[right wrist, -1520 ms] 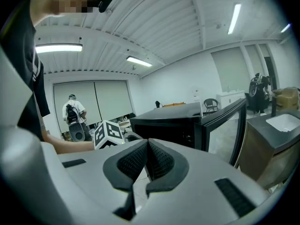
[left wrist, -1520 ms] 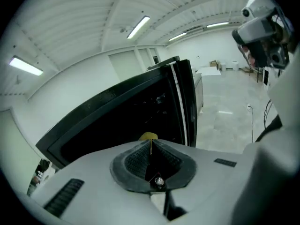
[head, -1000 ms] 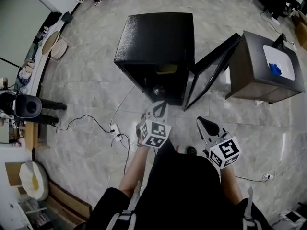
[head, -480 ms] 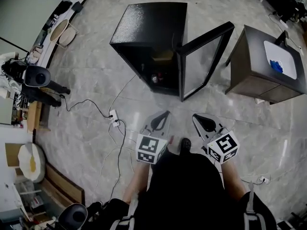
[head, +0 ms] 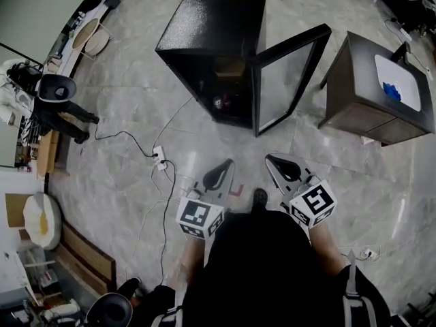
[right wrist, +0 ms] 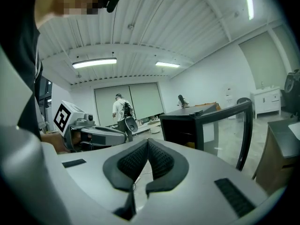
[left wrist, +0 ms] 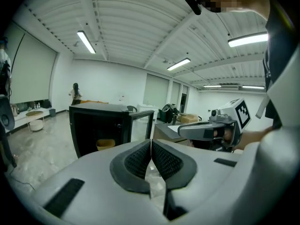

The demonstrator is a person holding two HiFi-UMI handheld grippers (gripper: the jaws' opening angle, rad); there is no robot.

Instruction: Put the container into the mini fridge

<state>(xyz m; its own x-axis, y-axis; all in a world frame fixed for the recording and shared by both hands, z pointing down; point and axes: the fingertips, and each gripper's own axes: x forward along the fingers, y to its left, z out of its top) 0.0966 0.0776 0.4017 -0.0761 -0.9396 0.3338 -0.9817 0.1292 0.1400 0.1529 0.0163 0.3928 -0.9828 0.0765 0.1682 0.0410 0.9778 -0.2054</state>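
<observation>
We can read no word, number or brand name in any of the views. The only printed signs we find are the black-and-white square patterns on the marker cube [head: 199, 216] of the left gripper [head: 225, 166] and on that of the right gripper [head: 272, 161]. They carry coded blocks, not letters or digits.
</observation>
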